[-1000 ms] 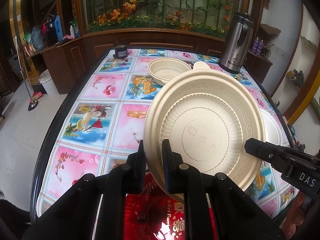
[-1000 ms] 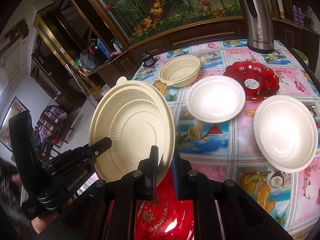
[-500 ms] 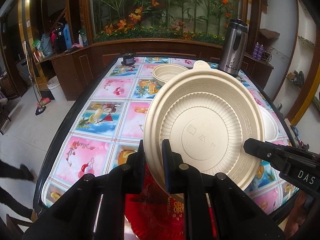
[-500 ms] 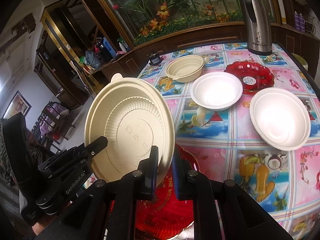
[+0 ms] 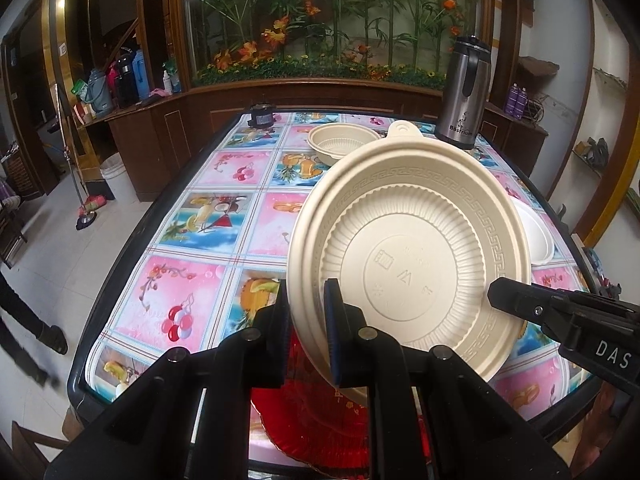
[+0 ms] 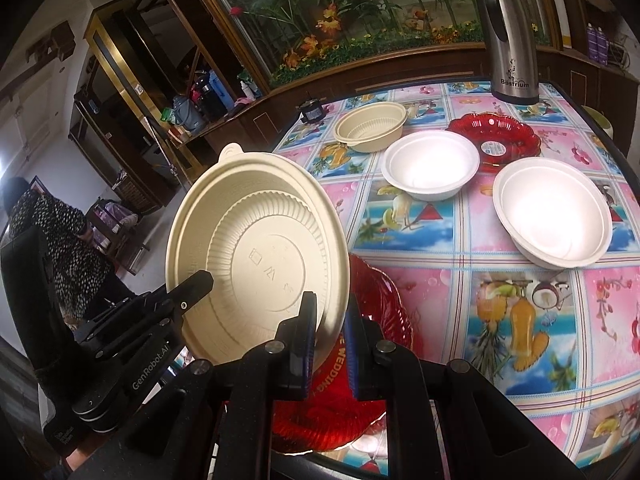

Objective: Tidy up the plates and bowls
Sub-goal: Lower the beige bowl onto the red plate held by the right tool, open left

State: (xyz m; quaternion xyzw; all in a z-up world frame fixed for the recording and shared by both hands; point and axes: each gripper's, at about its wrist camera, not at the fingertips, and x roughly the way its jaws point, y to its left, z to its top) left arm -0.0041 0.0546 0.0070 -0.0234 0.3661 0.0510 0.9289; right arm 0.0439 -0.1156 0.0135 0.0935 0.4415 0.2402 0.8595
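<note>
**Cream plate held on edge between both grippers, above the near red plate**

We start with the table, its fruit-print cloth spread away from us toward a steel flask. On it, the right wrist view shows what the left mostly hides: two white bowls, a far red plate and a cream ribbed bowl, all well apart from us.

The cream plate is off the table, tilted nearly upright with its underside toward both cameras and its tab at the top. The left gripper pinches its lower left rim; the right gripper pinches the lower right rim. Both sets of jaws are narrow, clamped on the rim. Neither hand is nearer.

Directly below lies the near red plate. We judge that setting the cream plate down calls for tipping it flat first. The left view alone shows the cream bowl straight beyond the tab.
</note>
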